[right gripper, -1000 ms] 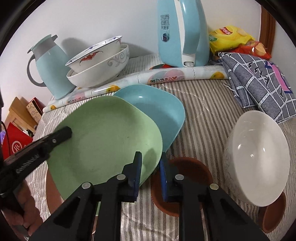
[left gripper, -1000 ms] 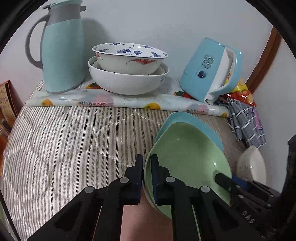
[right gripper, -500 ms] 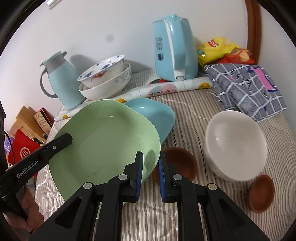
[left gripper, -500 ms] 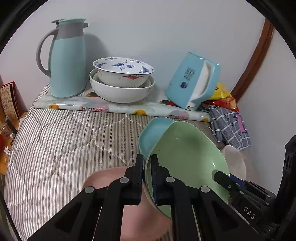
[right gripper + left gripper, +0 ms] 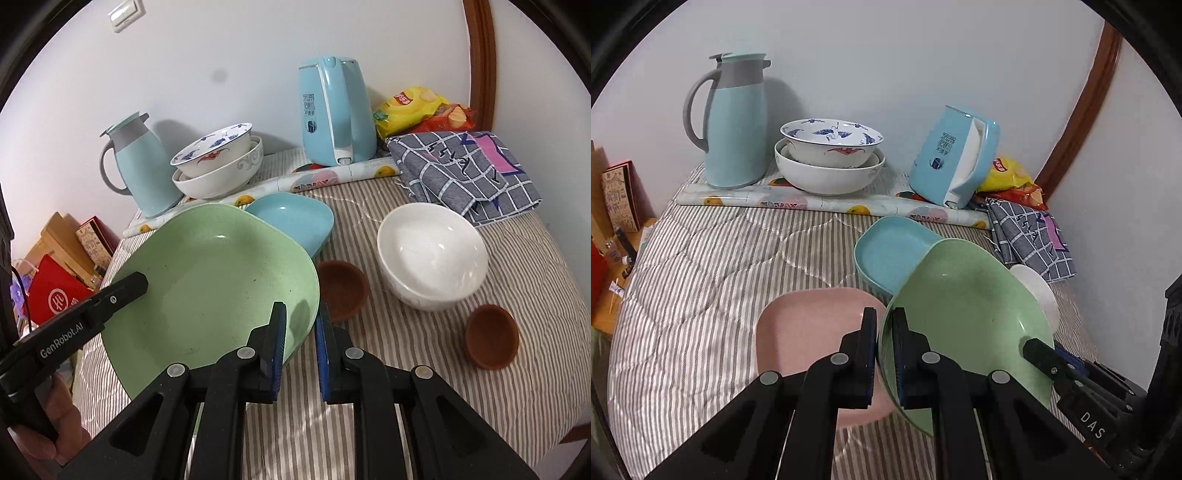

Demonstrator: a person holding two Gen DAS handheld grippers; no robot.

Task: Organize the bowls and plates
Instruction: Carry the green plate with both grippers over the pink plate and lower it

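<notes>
Two grippers, left gripper (image 5: 884,354) and right gripper (image 5: 299,343), pinch opposite rims of the green plate (image 5: 210,280) mid-frame, airborne; uneven pulling could twist it free onto the pink plate (image 5: 809,332).

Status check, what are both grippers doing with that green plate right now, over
Left gripper and right gripper both shut on opposite rims of the square green plastic plate. Plate lifted, tilted. Pink square plate below, blue square plate beside.
</notes>
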